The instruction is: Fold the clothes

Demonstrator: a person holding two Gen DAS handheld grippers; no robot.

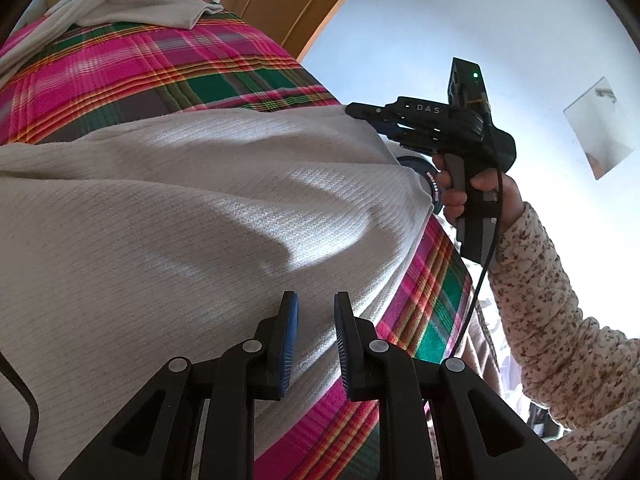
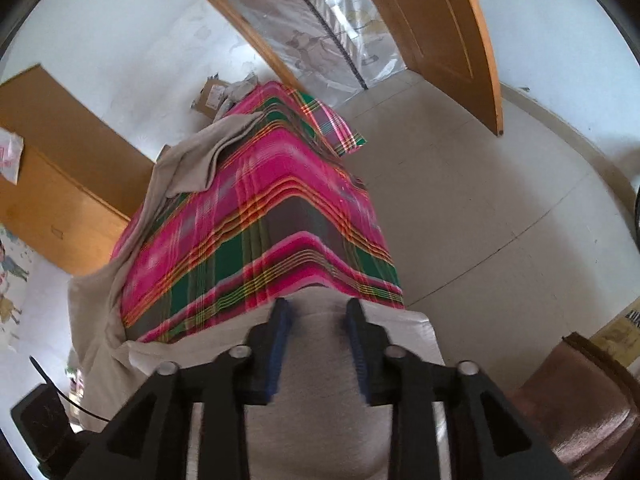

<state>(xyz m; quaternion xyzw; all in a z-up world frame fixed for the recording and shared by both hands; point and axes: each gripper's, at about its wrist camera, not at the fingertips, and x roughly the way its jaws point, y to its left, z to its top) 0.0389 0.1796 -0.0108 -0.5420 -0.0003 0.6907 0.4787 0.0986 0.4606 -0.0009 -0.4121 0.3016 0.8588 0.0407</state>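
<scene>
Here, our left gripper's blue-padded fingers stand a little apart with nothing between them, poised just above the near edge of the cream-white knitted garment. That garment lies spread over the pink, green and grey plaid cloth covering the bed, and in the left wrist view its long axis seems to run from lower left toward the upper right, where one corner tapers to a point.

At that corner we see the right gripper, black and pistol-shaped, its tip touching the fabric edge; from this side we cannot tell how far its fingers are parted. The hand around its grip wears a cream sleeve with small brown flowers.

From the right wrist view, the right gripper's blue pads stand clearly apart over the garment, with pale knit showing between them; whether they pinch any of it we cannot tell.

Further up the plaid cloth lies a second, beige crumpled garment, near the far left side. Beyond stand a wooden door and a pale tiled floor.
</scene>
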